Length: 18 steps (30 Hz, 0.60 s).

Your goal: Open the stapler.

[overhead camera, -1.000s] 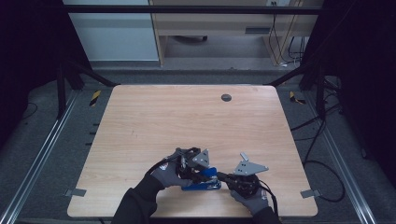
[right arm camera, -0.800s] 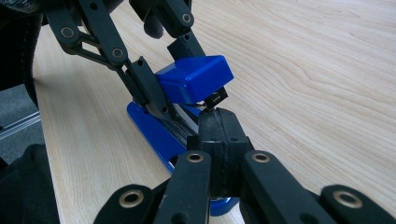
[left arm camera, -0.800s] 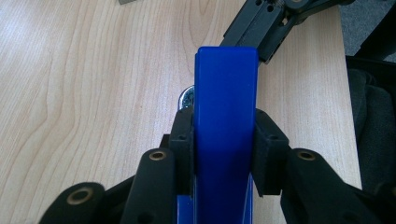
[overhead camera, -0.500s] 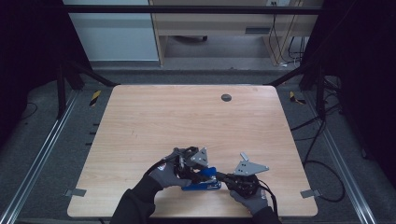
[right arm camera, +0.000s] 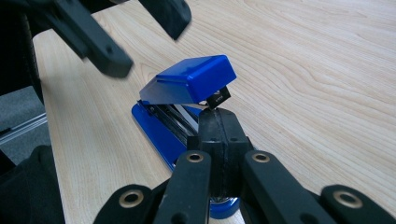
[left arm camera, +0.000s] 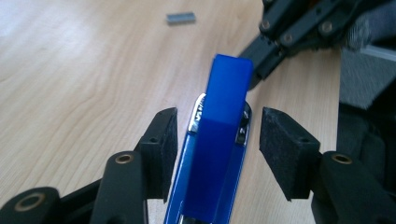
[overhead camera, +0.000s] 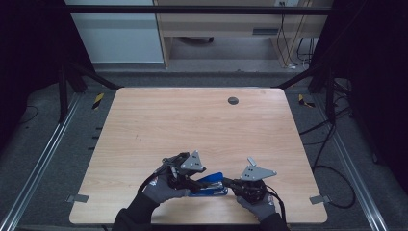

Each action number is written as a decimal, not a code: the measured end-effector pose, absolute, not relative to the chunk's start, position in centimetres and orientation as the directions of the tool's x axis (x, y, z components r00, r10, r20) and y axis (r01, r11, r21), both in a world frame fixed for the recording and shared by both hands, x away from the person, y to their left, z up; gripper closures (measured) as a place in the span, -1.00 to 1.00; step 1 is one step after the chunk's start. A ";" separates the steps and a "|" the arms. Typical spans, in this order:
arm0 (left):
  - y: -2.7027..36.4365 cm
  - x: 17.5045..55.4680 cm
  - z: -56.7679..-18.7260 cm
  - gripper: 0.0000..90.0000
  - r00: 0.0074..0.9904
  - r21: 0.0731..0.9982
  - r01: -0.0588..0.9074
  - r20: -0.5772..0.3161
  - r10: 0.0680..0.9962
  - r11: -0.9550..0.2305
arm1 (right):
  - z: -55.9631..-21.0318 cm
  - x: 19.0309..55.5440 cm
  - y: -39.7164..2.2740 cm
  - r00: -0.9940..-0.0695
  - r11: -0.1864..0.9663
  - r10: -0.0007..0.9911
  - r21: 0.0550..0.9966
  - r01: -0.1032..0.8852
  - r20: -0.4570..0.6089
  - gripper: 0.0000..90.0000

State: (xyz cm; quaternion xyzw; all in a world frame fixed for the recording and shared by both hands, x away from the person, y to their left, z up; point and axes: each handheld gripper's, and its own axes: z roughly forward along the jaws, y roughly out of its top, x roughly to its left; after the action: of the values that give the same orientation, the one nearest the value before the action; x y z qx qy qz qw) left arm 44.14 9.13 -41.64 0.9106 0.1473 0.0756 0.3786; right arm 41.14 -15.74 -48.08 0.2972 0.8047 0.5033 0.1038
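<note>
A blue stapler (overhead camera: pixel 211 185) lies near the table's front edge, its top (right arm camera: pixel 187 84) lifted off the base. My left gripper (overhead camera: pixel 195 182) is open and its jaws have just been opening. The stapler's top (left arm camera: pixel 219 140) stands between the pads (left arm camera: pixel 166 140) with a gap on each side. From the right, my right gripper (right arm camera: pixel 218 130) is shut, jaws pressed together. Its tip sits on the stapler's base under the raised top. The right gripper (left arm camera: pixel 261 56) also shows beyond the stapler in the left gripper view.
A short grey strip of staples (left arm camera: pixel 181 17) lies on the wood beyond the stapler. A round dark grommet (overhead camera: pixel 233 100) sits far back on the table (overhead camera: pixel 144 125). Both hands work close to the front edge.
The left gripper's jaws have spread apart off the stapler's top, and that hand has drawn slightly to the left. The right gripper has kept still.
</note>
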 end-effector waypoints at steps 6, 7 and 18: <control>10.4 43.3 -42.4 0.01 0.893 0.789 0.280 -0.004 0.451 -0.547 | -48.0 41.1 -15.8 -0.801 0.310 0.583 0.874 0.375 0.136 1.00; 10.5 43.1 -42.5 0.02 0.885 0.802 0.293 -0.022 0.464 -0.521 | -48.0 41.1 -15.8 -0.801 0.311 0.583 0.873 0.375 0.137 1.00; 11.2 39.6 -44.4 0.12 0.780 0.876 0.302 -0.001 0.626 -0.375 | -48.0 41.2 -15.8 -0.801 0.311 0.582 0.873 0.376 0.137 1.00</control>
State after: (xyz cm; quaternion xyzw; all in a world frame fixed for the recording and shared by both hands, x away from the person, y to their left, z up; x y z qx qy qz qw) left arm 39.56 11.16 -44.38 0.8117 0.2861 0.1685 0.4805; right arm 41.20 -15.80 -48.02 0.2982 0.8031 0.5056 0.1022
